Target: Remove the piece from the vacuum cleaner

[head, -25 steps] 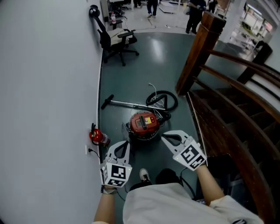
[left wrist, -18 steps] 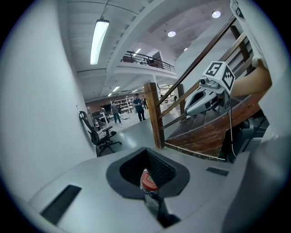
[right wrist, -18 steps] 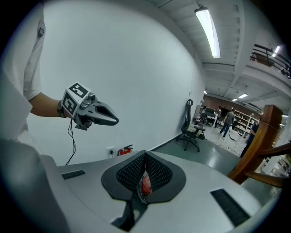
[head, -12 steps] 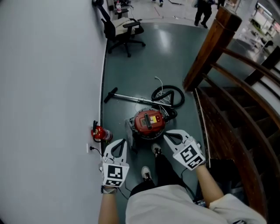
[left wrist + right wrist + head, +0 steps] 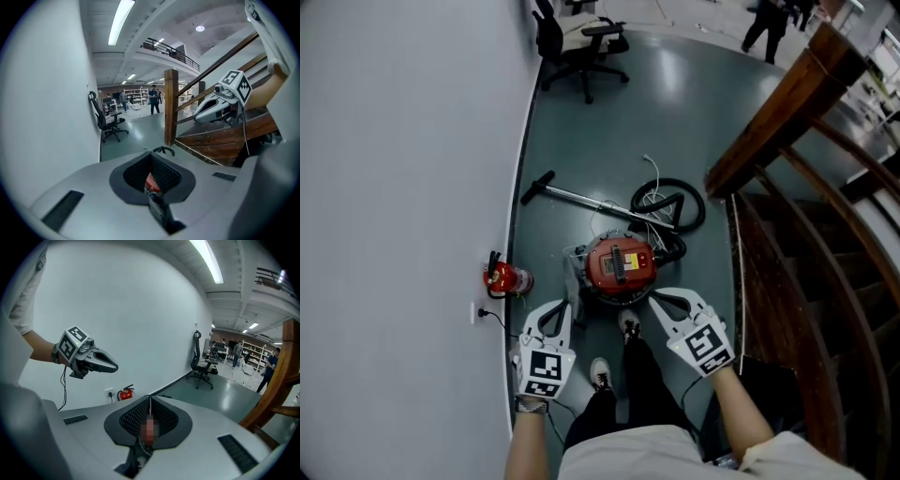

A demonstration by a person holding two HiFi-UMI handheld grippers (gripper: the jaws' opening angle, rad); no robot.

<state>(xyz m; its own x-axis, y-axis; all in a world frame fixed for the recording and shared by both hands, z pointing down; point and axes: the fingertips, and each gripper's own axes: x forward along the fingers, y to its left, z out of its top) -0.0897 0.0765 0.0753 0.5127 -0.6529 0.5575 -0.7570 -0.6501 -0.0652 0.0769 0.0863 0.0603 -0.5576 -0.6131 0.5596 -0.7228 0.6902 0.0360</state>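
a big open office or work hall, not a home: a glossy grey-green floor (image 5: 619,122), a wheeled office chair (image 5: 581,37) by the white wall, long ceiling lights (image 5: 121,18), shelves (image 5: 136,96) far back, an upper balcony (image 5: 171,51), a wide wooden staircase (image 5: 806,262), a fire extinguisher (image 5: 504,278).

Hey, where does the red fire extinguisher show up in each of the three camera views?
Head view: fire extinguisher on the floor against the wall, left of the vacuum cleaner.
Left gripper view: not in it.
Right gripper view: left of centre, at the wall's foot.
Shared landmark: the black office chair by that wall, seen in all three views.
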